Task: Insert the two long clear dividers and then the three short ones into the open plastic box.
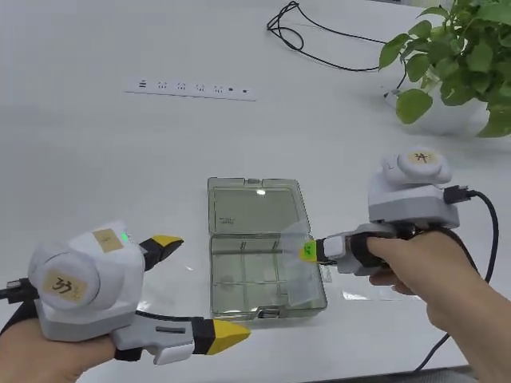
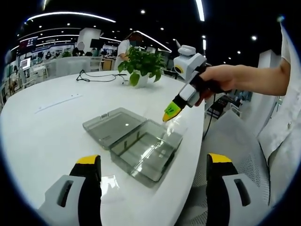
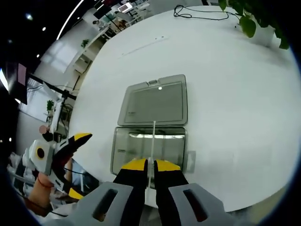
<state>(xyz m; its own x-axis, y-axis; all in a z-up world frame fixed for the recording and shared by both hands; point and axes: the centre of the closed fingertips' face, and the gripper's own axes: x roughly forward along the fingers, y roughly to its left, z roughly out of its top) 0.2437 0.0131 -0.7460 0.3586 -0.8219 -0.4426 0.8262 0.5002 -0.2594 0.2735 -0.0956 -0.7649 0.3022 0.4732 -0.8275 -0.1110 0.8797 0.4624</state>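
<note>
The smoky clear plastic box (image 1: 227, 299) lies open on the white table, its lid (image 1: 255, 203) folded flat on the far side. My right gripper (image 1: 310, 252) is shut on a clear divider (image 1: 294, 271), which hangs over the right part of the box base. Seen edge-on in the right gripper view, the divider (image 3: 154, 141) is a thin line running from the shut gripper (image 3: 150, 165) across the base (image 3: 131, 148). My left gripper (image 1: 198, 289) stands open left of the box, holding nothing. In the left gripper view, that gripper (image 2: 153, 160) frames the box (image 2: 136, 141).
A white power strip (image 1: 192, 88) lies at the back, a black cable (image 1: 319, 36) behind it, and a potted plant (image 1: 463, 56) at the far right. What looks like a flat clear piece (image 3: 190, 160) lies right of the box. The table's front edge is close.
</note>
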